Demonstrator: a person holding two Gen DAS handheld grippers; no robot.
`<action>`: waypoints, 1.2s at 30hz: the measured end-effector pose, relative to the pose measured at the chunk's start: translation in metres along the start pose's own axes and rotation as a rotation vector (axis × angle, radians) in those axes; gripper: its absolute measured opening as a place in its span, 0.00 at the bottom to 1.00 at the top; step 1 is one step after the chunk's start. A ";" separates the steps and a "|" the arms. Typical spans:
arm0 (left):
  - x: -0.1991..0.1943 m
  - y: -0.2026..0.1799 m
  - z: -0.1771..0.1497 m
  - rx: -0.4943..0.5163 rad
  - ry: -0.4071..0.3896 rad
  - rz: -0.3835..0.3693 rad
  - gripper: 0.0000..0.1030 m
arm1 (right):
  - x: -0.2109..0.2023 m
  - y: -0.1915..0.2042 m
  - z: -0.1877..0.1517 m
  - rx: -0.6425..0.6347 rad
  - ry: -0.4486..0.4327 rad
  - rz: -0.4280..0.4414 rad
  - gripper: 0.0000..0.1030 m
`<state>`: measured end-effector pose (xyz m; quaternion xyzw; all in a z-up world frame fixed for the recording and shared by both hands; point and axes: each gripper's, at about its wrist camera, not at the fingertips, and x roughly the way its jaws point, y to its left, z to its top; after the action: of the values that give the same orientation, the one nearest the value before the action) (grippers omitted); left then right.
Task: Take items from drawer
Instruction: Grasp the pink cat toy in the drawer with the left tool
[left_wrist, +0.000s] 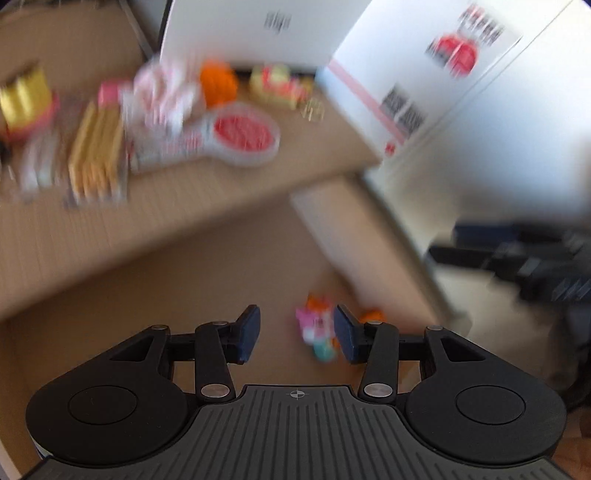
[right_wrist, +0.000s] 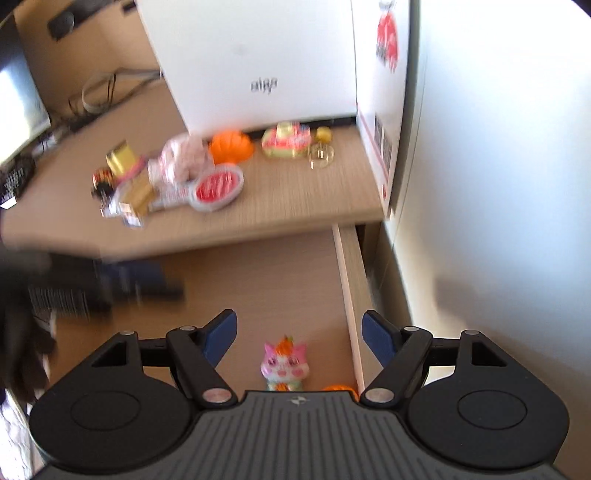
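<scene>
While both grippers hang above the open drawer (right_wrist: 280, 280), two items are left inside it: a pink cat toy (right_wrist: 283, 363) and, just beside it against the drawer's right wall, a small orange thing (right_wrist: 339, 388) that is mostly hidden. Up on the worktop (right_wrist: 288, 206) lies a loose cluster of things, among them a red round pack (right_wrist: 218, 188) and an orange toy (right_wrist: 232, 146), with a white box (right_wrist: 258, 62) standing behind them.

One risk, as I judge it, is crowding: both grippers aim at the same corner, so they could knock each other or push the toy against the wall. The toy also looks soft and rounded, so an off-centre pinch might squirt it sideways. The left view is badly smeared, which suggests a fast hand that could overshoot.

On the left gripper (left_wrist: 297, 334), the blue fingers (left_wrist: 249, 334) stand partly apart and hold nothing; the toy shows beyond them, near the right finger, and I cannot tell whether it touches. On the right gripper (right_wrist: 299, 338), the fingers (right_wrist: 221, 338) are spread wider, empty, framing the toy from above.
</scene>
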<state>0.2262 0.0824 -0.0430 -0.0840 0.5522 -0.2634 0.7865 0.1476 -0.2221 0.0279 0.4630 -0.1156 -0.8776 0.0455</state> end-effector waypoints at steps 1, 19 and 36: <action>0.013 -0.001 -0.003 -0.002 0.054 0.010 0.47 | -0.002 0.001 0.004 -0.004 -0.013 0.000 0.73; 0.140 -0.030 0.008 -0.224 0.189 -0.024 0.43 | 0.000 0.006 0.022 -0.015 -0.056 -0.083 0.73; -0.020 0.040 -0.066 -0.393 -0.130 0.077 0.36 | 0.082 0.023 -0.002 -0.027 0.288 -0.026 0.45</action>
<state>0.1738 0.1371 -0.0682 -0.2315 0.5437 -0.1141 0.7986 0.1021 -0.2598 -0.0329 0.5851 -0.0901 -0.8039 0.0563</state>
